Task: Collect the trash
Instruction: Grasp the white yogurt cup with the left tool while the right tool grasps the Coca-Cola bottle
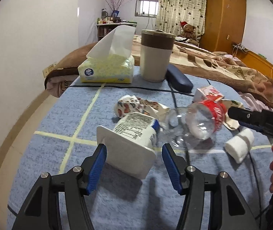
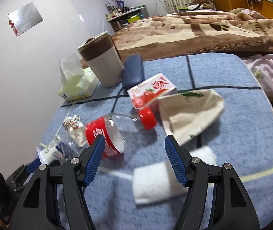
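Blue-padded left gripper (image 1: 134, 164) stands open around an overturned yogurt cup (image 1: 134, 134) just beside the plastic bottle (image 1: 198, 122); squeeze its rim squarely, while the open right gripper (image 2: 134, 160) nears that bottle.

From my left claw (image 1: 133, 153), the yogurt cup (image 1: 134, 132) lies on its side at twelve o'clock, right between my fingers, on the table cloth (image 1: 46, 159). A crumpled wrapper (image 1: 136, 105) lies behind it. The plastic bottle (image 1: 196, 122) lies at two o'clock, touching the cup. The juice carton (image 1: 209, 94) sits beyond the bottle. A foam roll (image 1: 240, 145) rests at three o'clock. The tissue box (image 1: 107, 71) sits far off at eleven, the bin (image 1: 155, 55) at twelve, with a case (image 1: 178, 80) just right of it. My right claw (image 2: 134, 153) has the bottle at eleven and a cloth bag (image 2: 190, 113) at one.
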`<state>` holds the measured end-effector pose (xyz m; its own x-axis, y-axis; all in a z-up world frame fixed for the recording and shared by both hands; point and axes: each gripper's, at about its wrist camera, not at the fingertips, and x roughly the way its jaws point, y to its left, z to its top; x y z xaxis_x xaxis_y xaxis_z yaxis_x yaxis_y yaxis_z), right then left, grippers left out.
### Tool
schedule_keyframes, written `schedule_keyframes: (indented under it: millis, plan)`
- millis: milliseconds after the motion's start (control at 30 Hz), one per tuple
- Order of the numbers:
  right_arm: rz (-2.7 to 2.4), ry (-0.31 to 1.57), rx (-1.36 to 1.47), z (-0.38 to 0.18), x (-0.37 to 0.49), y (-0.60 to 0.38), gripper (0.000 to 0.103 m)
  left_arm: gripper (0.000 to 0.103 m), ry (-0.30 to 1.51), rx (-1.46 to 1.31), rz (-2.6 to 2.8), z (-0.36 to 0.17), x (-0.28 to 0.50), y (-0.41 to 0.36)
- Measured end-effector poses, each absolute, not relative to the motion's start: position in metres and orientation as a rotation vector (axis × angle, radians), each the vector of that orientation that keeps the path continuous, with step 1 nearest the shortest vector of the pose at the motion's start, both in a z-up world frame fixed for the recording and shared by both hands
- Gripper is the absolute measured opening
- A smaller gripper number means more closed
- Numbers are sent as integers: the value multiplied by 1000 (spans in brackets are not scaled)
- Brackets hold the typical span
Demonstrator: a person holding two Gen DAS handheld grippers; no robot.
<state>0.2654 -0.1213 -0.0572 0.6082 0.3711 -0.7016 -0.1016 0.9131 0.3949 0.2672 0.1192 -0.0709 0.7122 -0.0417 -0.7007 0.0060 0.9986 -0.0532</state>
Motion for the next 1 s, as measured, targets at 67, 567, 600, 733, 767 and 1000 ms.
schedule_keyframes:
  millis: [67,567,600,733,767,1000]
  plan:
    - [283,878,364,-57,271,-119,66,60,767,-47,-29,-71,271,123]
    - [266,964,450,-69,309,-96,76,53,800,-51,10,-77,286,142]
    - [264,966,434,-68,309,-93,76,53,802,-55,19,-77,286,144]
    - [301,978,334,-69,305,-71,76,53,799,-83,24,-77,284,153]
    - [312,982,303,-69,304,-66,76,53,801,-94,18,-77,285,156]
    - [320,953,-71,-60,275,-39,76,54,781,-100,-18,-71,282,161]
